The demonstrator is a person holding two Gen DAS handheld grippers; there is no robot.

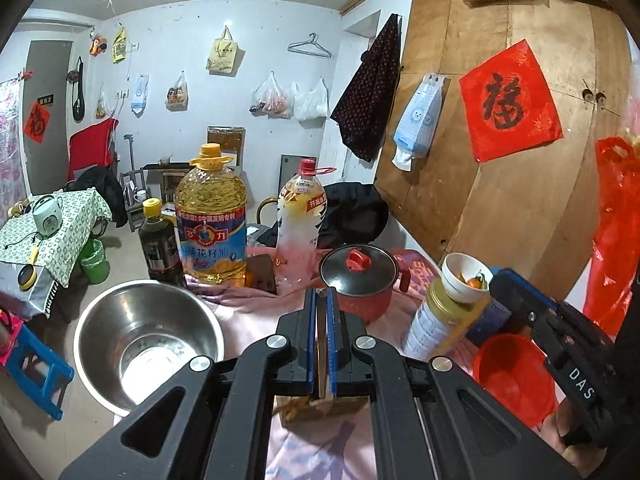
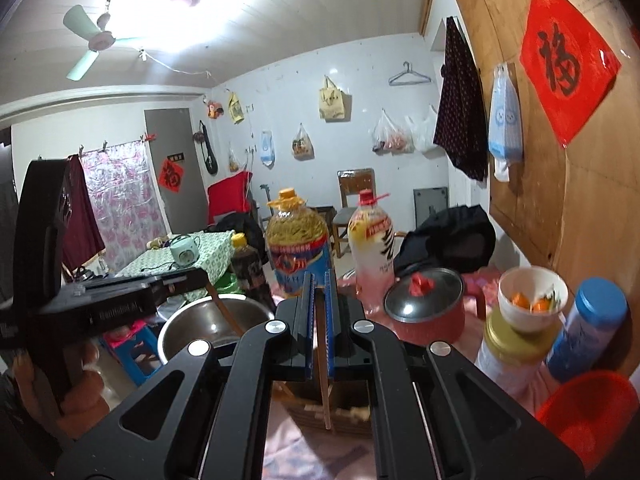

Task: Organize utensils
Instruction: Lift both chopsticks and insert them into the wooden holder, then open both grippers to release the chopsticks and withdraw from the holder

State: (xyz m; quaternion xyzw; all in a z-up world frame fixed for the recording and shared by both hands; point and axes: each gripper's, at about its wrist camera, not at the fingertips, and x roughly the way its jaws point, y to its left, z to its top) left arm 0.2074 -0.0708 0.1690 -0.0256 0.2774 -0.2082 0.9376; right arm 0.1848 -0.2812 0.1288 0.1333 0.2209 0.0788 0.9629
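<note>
In the left wrist view my left gripper [image 1: 321, 294] is shut on a wooden chopstick [image 1: 322, 360] that stands upright between its blue pads. Under it is a brown chopstick holder [image 1: 296, 410] on the pink cloth. My right gripper [image 2: 319, 278] is shut on another wooden chopstick [image 2: 323, 380], whose lower end hangs just above the holder [image 2: 348, 412] with several sticks in it. The right wrist view shows the left gripper [image 2: 192, 280] at the left, a hand around its handle and its chopstick [image 2: 226, 312] slanting down over the steel bowl. The right gripper [image 1: 516, 288] shows at the right edge of the left wrist view.
On the pink cloth stand a steel bowl [image 1: 148, 340], a dark sauce bottle [image 1: 160, 244], a big oil bottle [image 1: 212, 220], a drink bottle [image 1: 300, 220], a red lidded pot [image 1: 360, 276], a tin topped by a white bowl [image 1: 464, 276], a red plastic bowl [image 1: 512, 380] and a blue-lidded jar [image 2: 592, 328]. A plywood wall closes the right side.
</note>
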